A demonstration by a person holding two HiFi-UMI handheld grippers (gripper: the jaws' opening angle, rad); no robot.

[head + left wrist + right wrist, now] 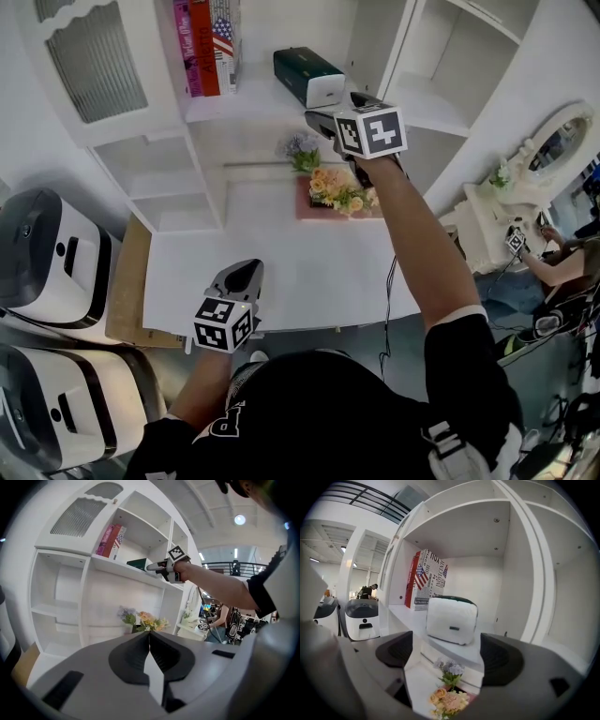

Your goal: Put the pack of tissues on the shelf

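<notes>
**Resting on the shelf: tissues placed, right claw open and clear of them**

Judging by how things lie, the main part of the task looks done; the pack of tissues (312, 77) lies flat on the shelf (253, 105), toward its right end, with its white end turned to the shelf's front edge and its dark green length running back toward the rear wall; a few upright books (204, 42) stand well apart from it at the shelf's left end. What seems left is only to draw the raised arm away without nudging the pack; nothing in the views suggests it needs straightening.

The right claw (322, 114) is held up at the shelf's front edge, just in front of the pack's white end; in the right gripper view its jaws stand wide apart with nothing between them, and the pack (452, 619) sits beyond the tips, not touching either jaw as far as that view shows; through the gap only the shelf's front edge and the flowers (449, 695) far below can be seen.

The left claw (246, 273) hangs low over the near edge of the white surface (309, 272); its jaws are closed together tip to tip on nothing, and it takes no part in the placing.
</notes>
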